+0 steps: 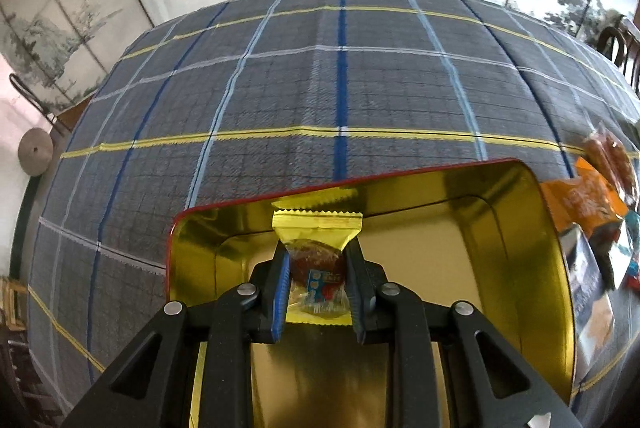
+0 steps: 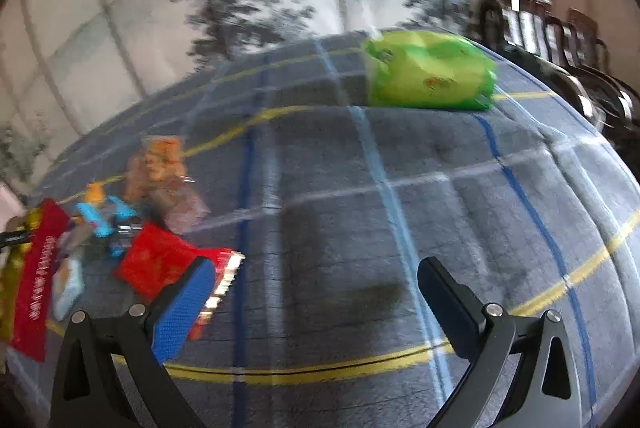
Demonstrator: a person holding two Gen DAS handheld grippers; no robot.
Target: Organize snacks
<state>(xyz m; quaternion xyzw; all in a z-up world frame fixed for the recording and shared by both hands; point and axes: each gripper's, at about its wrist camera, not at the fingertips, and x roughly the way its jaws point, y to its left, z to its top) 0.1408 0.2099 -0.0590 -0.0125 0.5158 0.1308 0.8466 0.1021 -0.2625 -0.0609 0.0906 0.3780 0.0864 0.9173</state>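
Note:
My left gripper (image 1: pixel 318 252) is shut on a small snack packet (image 1: pixel 318 260) with gold ends and a clear middle showing a brown sweet. It hangs over the inside of an open tin (image 1: pixel 520 228) with a gold lining and a red rim, close to the tin's far wall. In the right wrist view my right gripper (image 2: pixel 316 276) stands open above the plaid cloth with nothing between its fingers. A red packet (image 2: pixel 160 260) lies just left of its blue-padded finger. The tin's red side (image 2: pixel 38 280) shows at the left edge.
Loose snack packets, orange and blue ones (image 1: pixel 596 208), lie right of the tin; the same heap (image 2: pixel 120 204) appears left in the right wrist view. A big green bag (image 2: pixel 428 76) sits at the far side of the plaid tablecloth (image 1: pixel 340 88). Dark chairs (image 2: pixel 560 40) stand beyond.

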